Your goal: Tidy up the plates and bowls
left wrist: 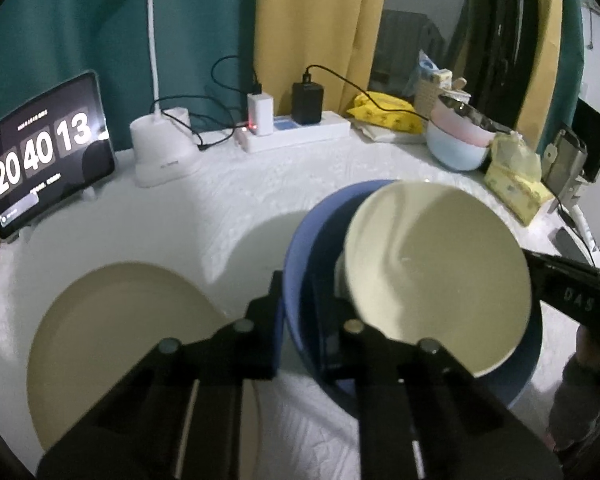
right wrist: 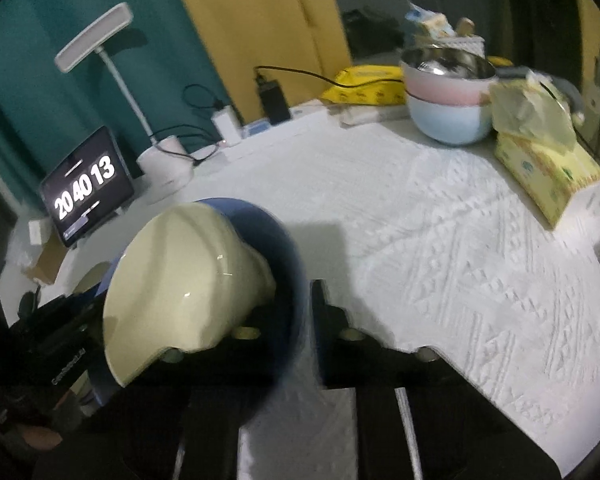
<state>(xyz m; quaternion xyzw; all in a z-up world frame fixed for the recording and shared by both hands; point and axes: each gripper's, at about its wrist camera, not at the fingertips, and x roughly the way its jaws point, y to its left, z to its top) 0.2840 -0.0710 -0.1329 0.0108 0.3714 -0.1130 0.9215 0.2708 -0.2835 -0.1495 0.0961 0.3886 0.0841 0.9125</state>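
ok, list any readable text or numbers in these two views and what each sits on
"20 40 13": on the tablet, as a flip-clock display; it reads the same in the right wrist view.
"DAS": on the black body of the right gripper, at the right edge of the left wrist view.
Small lines on the tablet, lamp base and tissue pack: too small or blurred.

– What colours are the dishes?
– The tilted bowl [left wrist: 436, 276] is pale cream, sitting in a dark blue bowl [left wrist: 300, 248]; the plate [left wrist: 120, 344] is beige.
– And the desk [right wrist: 440, 240]?
– White cloth with a raised zigzag-and-triangle pattern. Behind it, a teal curtain [left wrist: 60, 40] and a mustard-yellow one [left wrist: 312, 32].
– The stacked bowls [right wrist: 448, 100] at the back?
– Pink over light blue – beside a yellow tissue pack [right wrist: 548, 168].
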